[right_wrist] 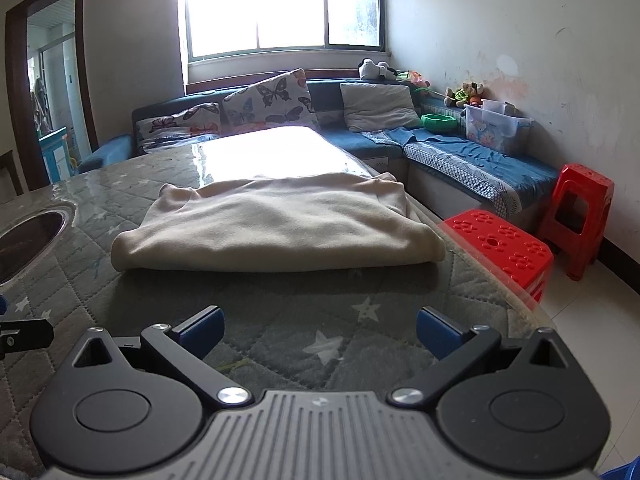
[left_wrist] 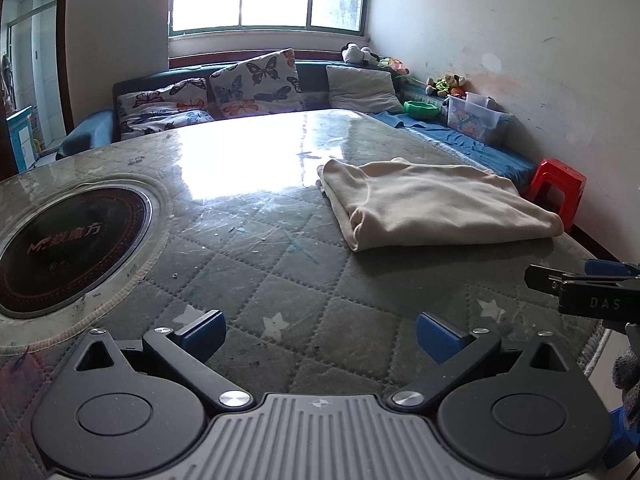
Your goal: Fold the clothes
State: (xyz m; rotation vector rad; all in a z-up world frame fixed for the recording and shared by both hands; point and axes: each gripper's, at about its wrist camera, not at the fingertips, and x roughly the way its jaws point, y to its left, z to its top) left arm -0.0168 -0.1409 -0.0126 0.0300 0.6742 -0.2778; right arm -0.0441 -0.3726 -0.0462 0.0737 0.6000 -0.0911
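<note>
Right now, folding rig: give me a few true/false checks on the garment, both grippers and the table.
1. The cream garment lies folded on the quilted table cover. True.
2. The left hand-held gripper is shut on the garment. False: its jaws stand wide apart over bare cover, with the garment farther ahead and to the right.
3. The right hand-held gripper is open and holds nothing. True.
4. A round black cooktop is set into the table, to the left of the garment. True.
5. A red stool stands on top of the table. False: it is on the floor beside the table's right edge.
</note>
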